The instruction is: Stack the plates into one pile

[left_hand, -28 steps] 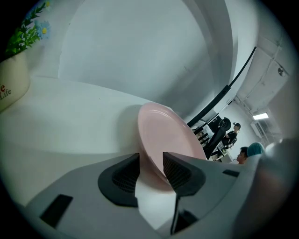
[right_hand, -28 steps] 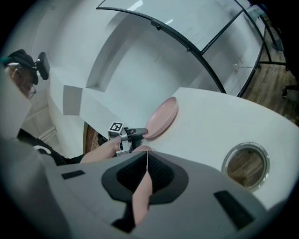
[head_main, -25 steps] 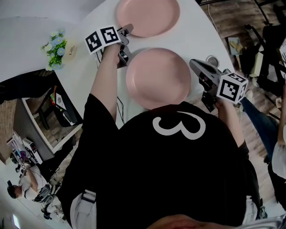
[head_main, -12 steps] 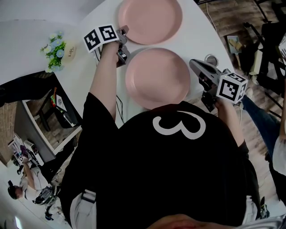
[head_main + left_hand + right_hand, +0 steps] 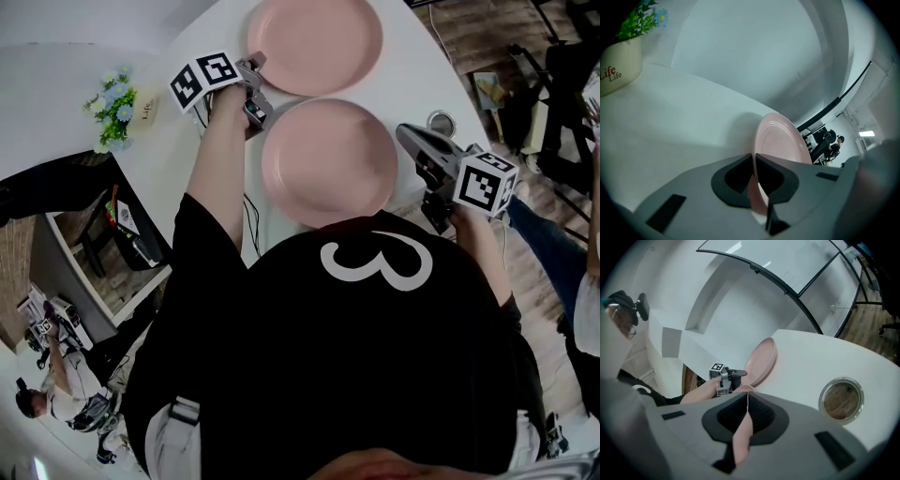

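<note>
The left gripper (image 5: pixel 753 161) is closing, pads pinching the left rim of the near plate (image 5: pixel 328 164); the right gripper (image 5: pixel 746 404) clamps its right rim, the plate just beside the far plate (image 5: pixel 314 42) on the table (image 5: pixel 417 80)

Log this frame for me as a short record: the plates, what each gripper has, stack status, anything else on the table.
plates: two pink ones, far plate and near plate, side by side on the white table
left gripper: shut on the far plate's rim
right gripper: shut on the near plate's rim
stack status: not yet one pile
other items: flower pot near the table edge beside the left gripper; round cap set in the table by the right gripper
</note>
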Action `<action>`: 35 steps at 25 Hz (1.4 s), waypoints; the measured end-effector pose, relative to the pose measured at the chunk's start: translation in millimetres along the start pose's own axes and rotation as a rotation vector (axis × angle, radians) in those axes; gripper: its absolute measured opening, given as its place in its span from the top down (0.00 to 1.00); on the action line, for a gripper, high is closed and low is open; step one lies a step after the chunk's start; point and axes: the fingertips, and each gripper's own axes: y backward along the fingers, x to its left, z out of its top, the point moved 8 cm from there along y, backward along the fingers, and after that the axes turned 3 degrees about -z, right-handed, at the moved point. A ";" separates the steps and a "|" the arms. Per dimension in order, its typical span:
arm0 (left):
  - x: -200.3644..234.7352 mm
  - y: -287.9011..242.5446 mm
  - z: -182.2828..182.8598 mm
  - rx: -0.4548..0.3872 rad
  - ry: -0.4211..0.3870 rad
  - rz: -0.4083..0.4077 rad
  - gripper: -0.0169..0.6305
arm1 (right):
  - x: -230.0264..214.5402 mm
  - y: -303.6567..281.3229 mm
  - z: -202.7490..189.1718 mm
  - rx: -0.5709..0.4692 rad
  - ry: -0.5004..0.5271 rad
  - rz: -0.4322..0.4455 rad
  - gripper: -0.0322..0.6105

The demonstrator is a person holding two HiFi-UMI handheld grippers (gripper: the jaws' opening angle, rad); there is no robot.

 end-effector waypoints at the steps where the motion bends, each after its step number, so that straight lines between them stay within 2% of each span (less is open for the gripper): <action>1: 0.2 0.4 0.0 -0.003 0.001 0.001 0.93 | -0.1 0.1 -0.6 0.000 -0.002 0.001 0.91; 9: -0.7 7.7 0.3 -0.051 0.002 -0.002 0.94 | 2.0 3.6 -1.9 -0.006 -0.014 -0.004 0.91; 13: 0.0 12.5 -0.7 -0.077 0.033 -0.026 0.94 | 5.0 6.7 -2.5 -0.016 -0.014 -0.008 0.91; 20: -8.4 33.2 3.0 -0.124 0.024 -0.061 0.94 | 13.8 13.7 -7.5 -0.042 -0.017 -0.014 0.91; 28: -16.3 74.0 3.6 -0.172 0.072 -0.149 0.93 | 37.5 18.9 -18.2 -0.055 -0.016 -0.008 0.91; 35: -26.5 117.9 0.0 -0.208 0.037 -0.216 0.93 | 59.6 15.4 -30.6 -0.066 0.002 0.018 0.91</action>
